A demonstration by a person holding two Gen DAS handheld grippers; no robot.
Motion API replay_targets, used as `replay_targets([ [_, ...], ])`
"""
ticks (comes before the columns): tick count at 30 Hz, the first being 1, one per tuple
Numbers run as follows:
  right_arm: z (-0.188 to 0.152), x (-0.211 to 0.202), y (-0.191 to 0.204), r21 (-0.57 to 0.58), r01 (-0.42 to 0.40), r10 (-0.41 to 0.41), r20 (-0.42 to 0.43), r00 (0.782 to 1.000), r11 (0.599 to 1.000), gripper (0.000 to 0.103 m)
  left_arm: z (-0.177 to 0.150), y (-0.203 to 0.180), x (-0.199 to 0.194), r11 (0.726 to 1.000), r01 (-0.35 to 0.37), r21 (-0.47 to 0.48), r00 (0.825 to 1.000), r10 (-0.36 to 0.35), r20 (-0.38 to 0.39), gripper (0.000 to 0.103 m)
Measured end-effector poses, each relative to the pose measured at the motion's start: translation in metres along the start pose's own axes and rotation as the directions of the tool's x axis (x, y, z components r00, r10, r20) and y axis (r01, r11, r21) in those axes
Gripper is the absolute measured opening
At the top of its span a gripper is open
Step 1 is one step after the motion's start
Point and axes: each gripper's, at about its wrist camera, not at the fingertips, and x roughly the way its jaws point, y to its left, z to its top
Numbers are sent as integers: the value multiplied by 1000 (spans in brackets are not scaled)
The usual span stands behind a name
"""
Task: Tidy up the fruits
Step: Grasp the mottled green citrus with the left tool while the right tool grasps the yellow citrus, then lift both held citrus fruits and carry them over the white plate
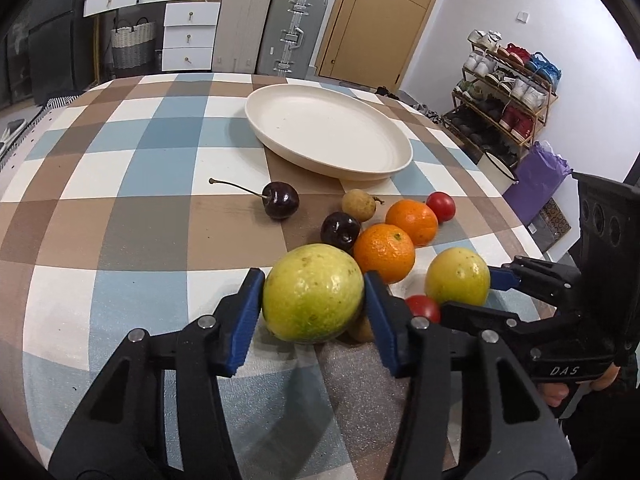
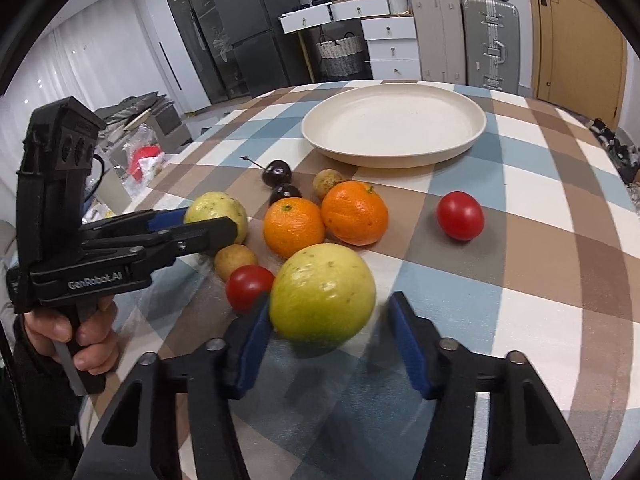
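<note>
The cream plate in the upper centre of both views holds nothing, so by my reading the sorting has barely begun. Every fruit is on the checked desk below it: two oranges, two dark cherries, small red tomatoes and brownish longan-like fruits.

In the left wrist view the left gripper has its blue fingers pressed against both sides of a yellow-green guava. In the right wrist view the right gripper brackets a second guava; one finger touches it, the other shows a slight gap (blurred, so contact there is uncertain). Both guavas are low at the desk.
</note>
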Motion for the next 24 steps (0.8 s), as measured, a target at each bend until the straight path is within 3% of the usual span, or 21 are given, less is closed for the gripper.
replay_targets([
  [10, -1, -9, 2, -12, 13, -13, 32, 999, 1000, 51, 2, -6, -17, 1000, 18, 23, 999, -20, 50, 48],
  [24, 28, -54, -19, 6, 62, -62, 165, 984, 998, 51, 29, -6, -39, 999, -32, 31, 990, 27, 137, 48],
])
